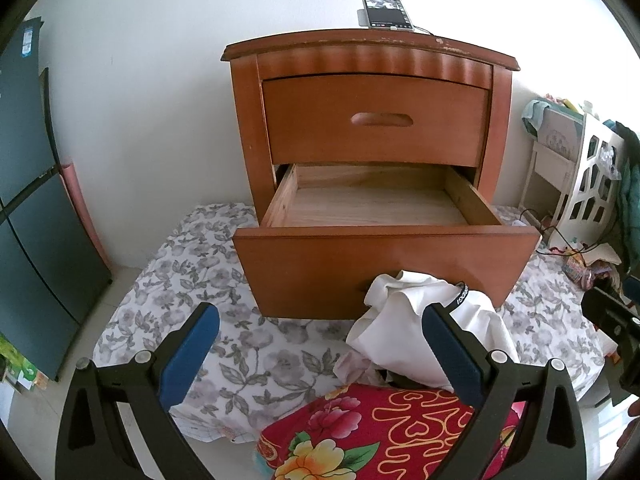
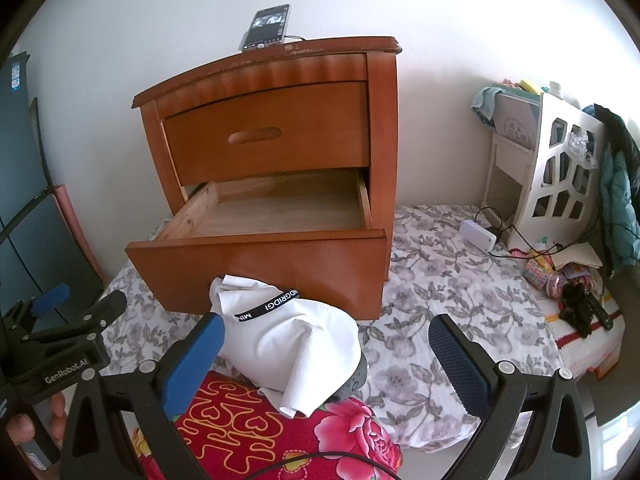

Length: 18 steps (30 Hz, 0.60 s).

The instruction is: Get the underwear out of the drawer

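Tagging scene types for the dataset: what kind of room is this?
Most likely a bedroom in a home. A wooden nightstand stands on a floral bedsheet, its lower drawer open and bare, white underwear lies in front, and a phone is charging on top.

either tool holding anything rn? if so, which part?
Nothing held. Left tool and right tool are both open; the white underwear lies loose outside the open bottom drawer.
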Available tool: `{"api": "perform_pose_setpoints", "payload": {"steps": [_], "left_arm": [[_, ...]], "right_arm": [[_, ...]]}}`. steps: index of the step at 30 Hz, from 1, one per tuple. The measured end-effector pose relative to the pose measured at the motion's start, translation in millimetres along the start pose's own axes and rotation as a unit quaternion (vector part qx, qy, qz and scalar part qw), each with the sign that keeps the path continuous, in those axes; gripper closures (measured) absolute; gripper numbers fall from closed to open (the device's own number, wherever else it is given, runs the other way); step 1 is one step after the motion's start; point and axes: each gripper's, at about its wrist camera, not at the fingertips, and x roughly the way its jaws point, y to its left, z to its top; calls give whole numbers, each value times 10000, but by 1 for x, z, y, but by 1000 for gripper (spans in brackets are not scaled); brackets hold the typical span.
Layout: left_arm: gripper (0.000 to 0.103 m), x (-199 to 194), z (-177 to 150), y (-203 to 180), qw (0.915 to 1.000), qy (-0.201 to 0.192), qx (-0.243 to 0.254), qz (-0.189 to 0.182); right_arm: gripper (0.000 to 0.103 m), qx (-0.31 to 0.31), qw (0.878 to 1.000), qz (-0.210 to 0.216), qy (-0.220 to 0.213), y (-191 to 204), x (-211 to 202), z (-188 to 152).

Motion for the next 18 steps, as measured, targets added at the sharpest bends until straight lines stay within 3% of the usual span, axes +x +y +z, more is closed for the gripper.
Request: {"api": "perform_pose_setpoints", "payload": {"steps": [18], "left_arm": [[2, 0, 0, 3, 9999, -29, -63, 142]], "right_arm": [[0, 5, 10000, -3, 58, 0, 2, -5]]}}
